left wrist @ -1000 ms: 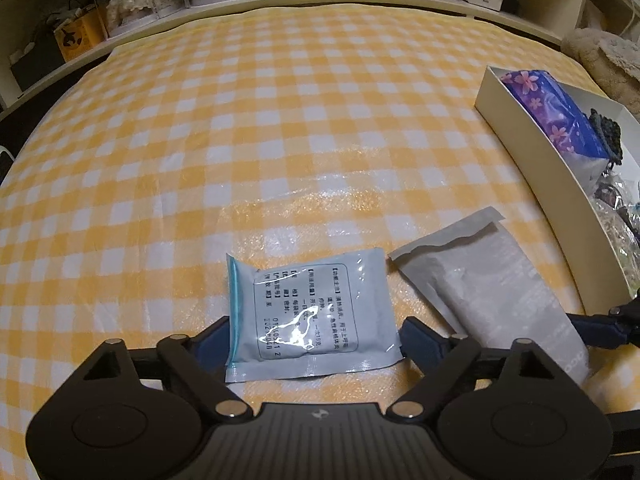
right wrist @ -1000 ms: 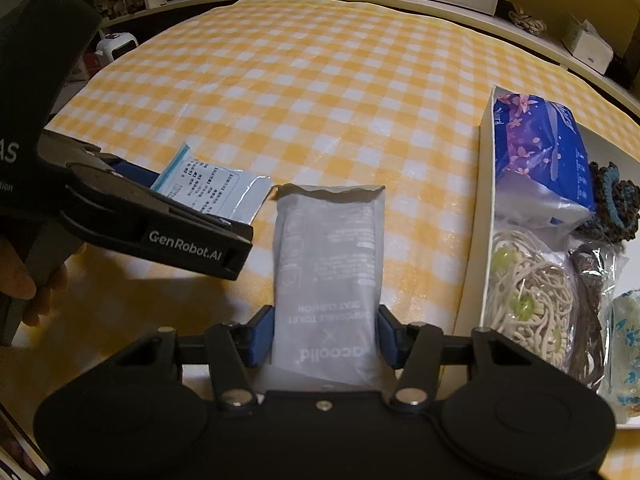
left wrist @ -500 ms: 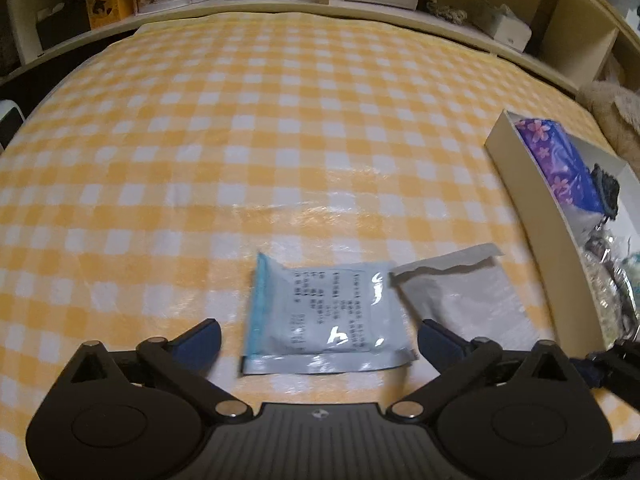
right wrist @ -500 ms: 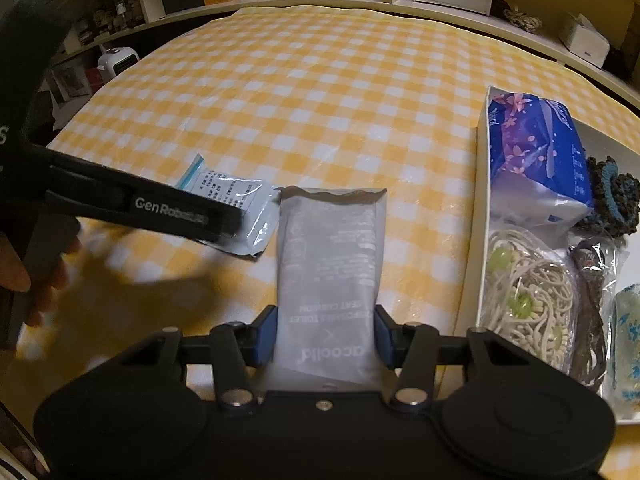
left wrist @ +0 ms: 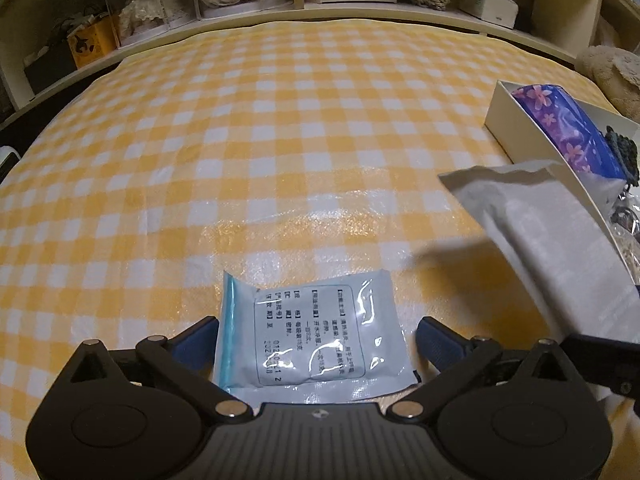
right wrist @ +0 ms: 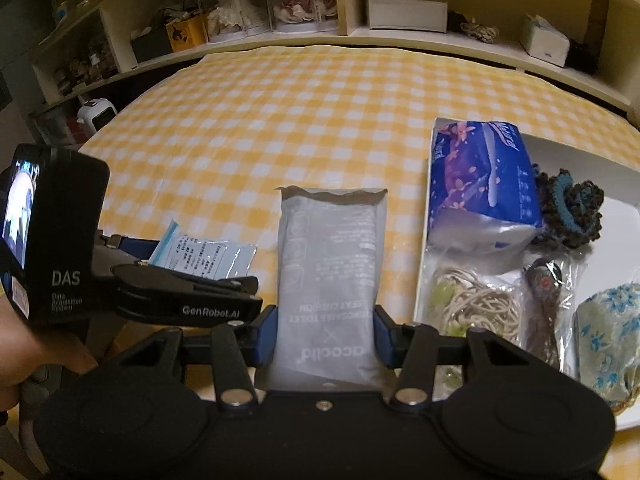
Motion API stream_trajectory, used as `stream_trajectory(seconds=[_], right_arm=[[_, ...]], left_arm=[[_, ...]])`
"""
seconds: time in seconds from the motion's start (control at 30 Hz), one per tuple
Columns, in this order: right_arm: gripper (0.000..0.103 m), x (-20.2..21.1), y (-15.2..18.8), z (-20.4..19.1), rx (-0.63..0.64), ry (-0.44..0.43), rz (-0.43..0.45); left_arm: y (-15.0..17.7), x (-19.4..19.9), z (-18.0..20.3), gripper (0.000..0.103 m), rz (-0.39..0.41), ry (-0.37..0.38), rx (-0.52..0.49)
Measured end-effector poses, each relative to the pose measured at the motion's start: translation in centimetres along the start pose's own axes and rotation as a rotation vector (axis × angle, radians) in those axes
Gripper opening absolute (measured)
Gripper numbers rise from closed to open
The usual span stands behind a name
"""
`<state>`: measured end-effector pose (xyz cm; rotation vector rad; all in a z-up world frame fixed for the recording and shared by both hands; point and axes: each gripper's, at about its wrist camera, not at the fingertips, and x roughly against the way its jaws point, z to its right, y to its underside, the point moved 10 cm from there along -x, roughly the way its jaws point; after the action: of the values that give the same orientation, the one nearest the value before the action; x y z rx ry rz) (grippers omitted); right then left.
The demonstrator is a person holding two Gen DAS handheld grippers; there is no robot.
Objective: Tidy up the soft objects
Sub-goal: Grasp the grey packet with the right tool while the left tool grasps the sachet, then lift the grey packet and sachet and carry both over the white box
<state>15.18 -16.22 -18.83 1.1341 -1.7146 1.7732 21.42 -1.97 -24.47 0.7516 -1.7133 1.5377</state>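
Observation:
A small blue-edged sachet with printed text [left wrist: 316,336] lies on the yellow checked tablecloth between the open fingers of my left gripper [left wrist: 318,338]; it also shows in the right wrist view [right wrist: 204,258]. My right gripper [right wrist: 324,334] is shut on a long grey toilet-seat-cushion packet [right wrist: 330,276] and holds it lifted off the cloth; the packet hangs at the right of the left wrist view [left wrist: 548,240]. The left gripper body [right wrist: 160,300] is to the left of the packet.
A white tray [right wrist: 424,264] at the right holds a blue tissue pack [right wrist: 480,184], a dark crocheted piece [right wrist: 568,212], a bagged string bundle [right wrist: 476,308] and a blue-flowered pouch [right wrist: 608,340]. Shelves with boxes line the table's far edge.
My right gripper has lifted the grey packet off the cloth. My left gripper has moved closer around the sachet, still open.

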Motion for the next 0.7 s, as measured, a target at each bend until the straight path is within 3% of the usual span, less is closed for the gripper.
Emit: stream_trajectory(seconds=[0.13, 0.23, 0.53, 0.7], right_arm=[[0.05, -0.3, -0.1, -0.5, 0.012, -0.016, -0.006], [0.05, -0.1, -0.2, -0.5, 0.013, -0.02, 0.001], [0.05, 0.9, -0.7, -0.1, -0.003, -0.024, 0.037], [0.05, 2.3, -1.4, 0.1, -0.007, -0.024, 0.082]], left_arm=[[0.1, 0.1, 0.0, 0.076, 0.012, 0.013, -0.011], [0.2, 0.8, 0.0, 0.069, 0.026, 0.026, -0.023], [-0.2, 2.2, 0.6, 0.066, 0.041, 0.038, -0.063], [-1.5, 4.1, 0.4, 0.066, 0.094, 0.048, -0.046]])
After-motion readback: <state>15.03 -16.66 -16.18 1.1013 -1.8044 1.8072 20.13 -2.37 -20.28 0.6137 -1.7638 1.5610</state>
